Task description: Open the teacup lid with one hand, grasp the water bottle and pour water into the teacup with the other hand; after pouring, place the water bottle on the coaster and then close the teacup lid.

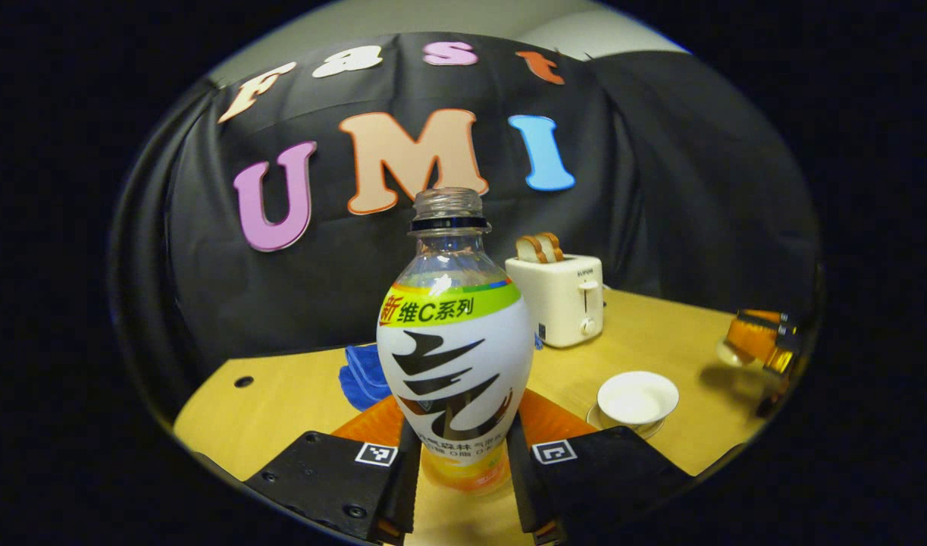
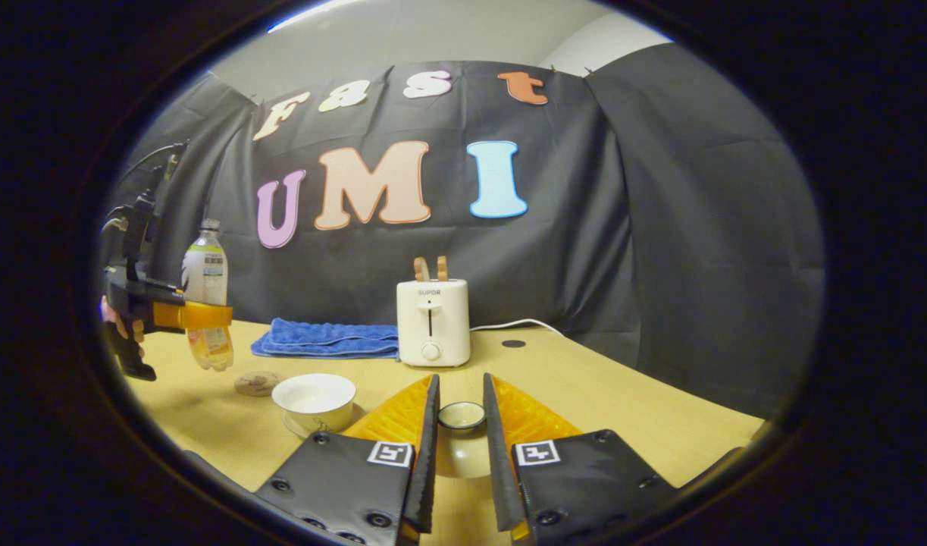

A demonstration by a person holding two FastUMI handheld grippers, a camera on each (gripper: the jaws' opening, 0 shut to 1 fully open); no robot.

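While the uncapped bottle [image 1: 454,356] is gripped upright above the worktop [image 2: 622,409] by the left tool [image 1: 458,462], the lid [image 2: 461,415] is clamped by the right tool [image 2: 460,447]; the open white cup [image 2: 314,400] stands near the coaster [image 2: 255,383].

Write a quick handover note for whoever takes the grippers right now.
Left gripper: shut on the bottle, cap off, held upright above the table.
Right gripper: shut on the lid, held off the cup.
Cup open on its saucer; coaster lies beside it, bare.
Done: lid off, bottle grasped.
Left: pour, set bottle on coaster, close lid.
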